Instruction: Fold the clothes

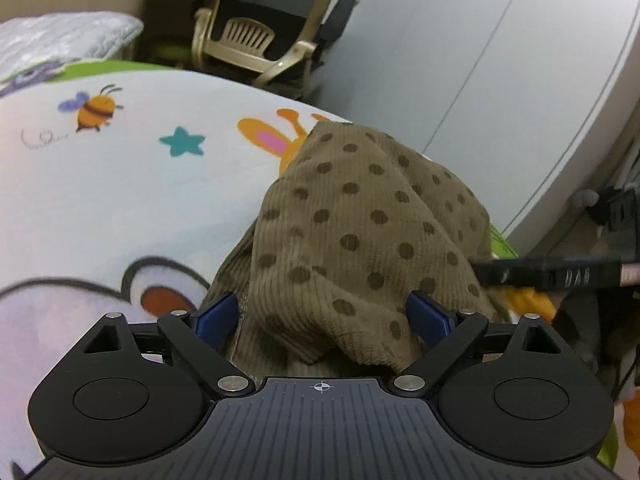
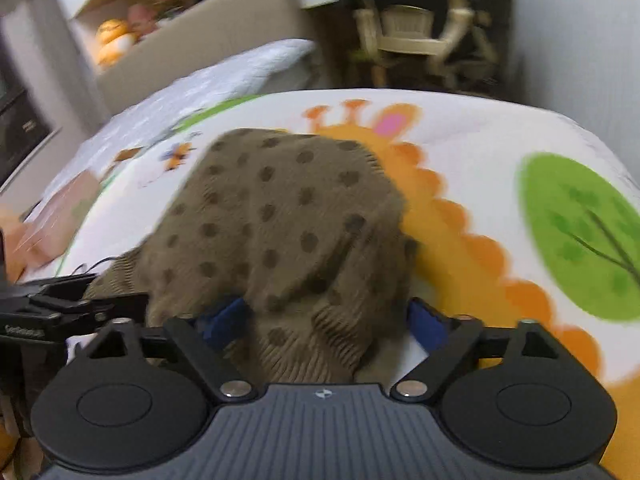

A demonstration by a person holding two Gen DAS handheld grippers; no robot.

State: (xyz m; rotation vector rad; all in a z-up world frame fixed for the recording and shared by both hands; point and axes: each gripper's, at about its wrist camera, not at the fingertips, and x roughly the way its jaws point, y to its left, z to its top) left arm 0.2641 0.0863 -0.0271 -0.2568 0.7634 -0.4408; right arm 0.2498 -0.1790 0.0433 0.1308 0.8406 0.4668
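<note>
From the left wrist, the left gripper (image 1: pixel 322 316) has its blue fingers (image 1: pixel 216 318) spread wide on either side of a bunched brown polka-dot corduroy garment (image 1: pixel 360 220), which lies on a cartoon-print blanket (image 1: pixel 120 184). From the right wrist, blurred, the right gripper (image 2: pixel 326 318) is likewise wide apart around the same garment's ribbed edge, clamping nothing, with the left gripper's black frame at left.
</note>
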